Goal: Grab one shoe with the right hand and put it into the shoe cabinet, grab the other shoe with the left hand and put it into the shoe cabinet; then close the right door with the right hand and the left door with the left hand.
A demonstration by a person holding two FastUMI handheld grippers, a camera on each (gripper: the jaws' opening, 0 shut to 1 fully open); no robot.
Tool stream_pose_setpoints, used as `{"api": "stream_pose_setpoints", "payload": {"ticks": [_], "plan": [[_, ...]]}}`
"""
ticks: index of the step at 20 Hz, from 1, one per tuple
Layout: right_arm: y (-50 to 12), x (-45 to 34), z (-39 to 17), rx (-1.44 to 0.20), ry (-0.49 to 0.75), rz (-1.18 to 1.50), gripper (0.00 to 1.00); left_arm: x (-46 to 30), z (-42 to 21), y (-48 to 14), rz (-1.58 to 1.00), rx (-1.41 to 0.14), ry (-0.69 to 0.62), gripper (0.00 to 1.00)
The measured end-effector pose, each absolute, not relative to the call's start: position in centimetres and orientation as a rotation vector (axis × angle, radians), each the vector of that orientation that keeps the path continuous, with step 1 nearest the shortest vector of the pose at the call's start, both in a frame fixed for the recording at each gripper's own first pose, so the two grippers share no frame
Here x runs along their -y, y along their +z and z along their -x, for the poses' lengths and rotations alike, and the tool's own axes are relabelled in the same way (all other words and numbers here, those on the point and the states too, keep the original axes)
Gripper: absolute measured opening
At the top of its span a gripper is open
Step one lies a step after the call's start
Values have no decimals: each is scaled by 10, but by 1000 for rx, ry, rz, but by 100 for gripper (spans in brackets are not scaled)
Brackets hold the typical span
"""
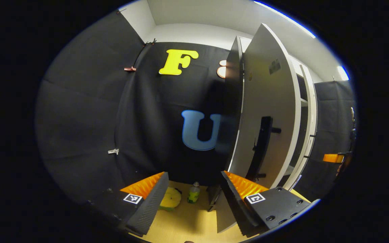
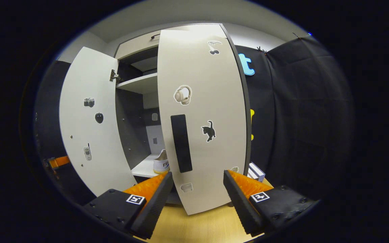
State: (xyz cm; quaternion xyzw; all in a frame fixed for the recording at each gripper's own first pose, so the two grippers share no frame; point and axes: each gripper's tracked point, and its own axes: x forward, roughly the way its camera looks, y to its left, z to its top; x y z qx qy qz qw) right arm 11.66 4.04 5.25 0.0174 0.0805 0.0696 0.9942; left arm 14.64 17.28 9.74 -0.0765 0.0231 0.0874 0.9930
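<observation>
Left gripper view: your left gripper point(image 1: 191, 199) sits at the bottom centre of the frame with its jaws spread wide and nothing between them. Each finger carries one square coded marker, two in all. To the right of centre stands the shoe cabinet point(image 1: 307, 111), seen nearly edge-on, with its left door point(image 1: 265, 111) swung open toward you; one long dark handle point(image 1: 261, 148) runs down that door's face. On the wooden floor point(image 1: 194, 219) between the fingers lie one yellow round object point(image 1: 171, 198) and one small bottle point(image 1: 193, 193); its label is too small to read. At the right edge of the frame an orange part of the other gripper shows.

Right gripper view: your right gripper point(image 2: 198, 199) is at the bottom centre, jaws likewise wide apart and empty, with two coded markers. The right door point(image 2: 203, 118) fills the centre, partly open, bearing one dark vertical handle point(image 2: 181, 143) and picture stickers: headphones, a cat, cherries and others lower down. The left door stands open at the left with three stickers. Between the doors, one white shoe point(image 2: 161, 162) rests on a lower shelf point(image 2: 144, 167); its lettering is partly hidden. One small box point(image 2: 256, 171) lies at lower right.
</observation>
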Motion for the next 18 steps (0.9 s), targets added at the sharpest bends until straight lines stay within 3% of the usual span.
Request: {"api": "stream_pose_setpoints", "payload": {"ticks": [9, 18], "plan": [[39, -20, -96, -196, 115, -34, 98, -151, -197, 132, 151, -29, 68, 95], [19, 39, -103, -224, 114, -103, 98, -123, -194, 148, 8, -77, 161, 94]]}}
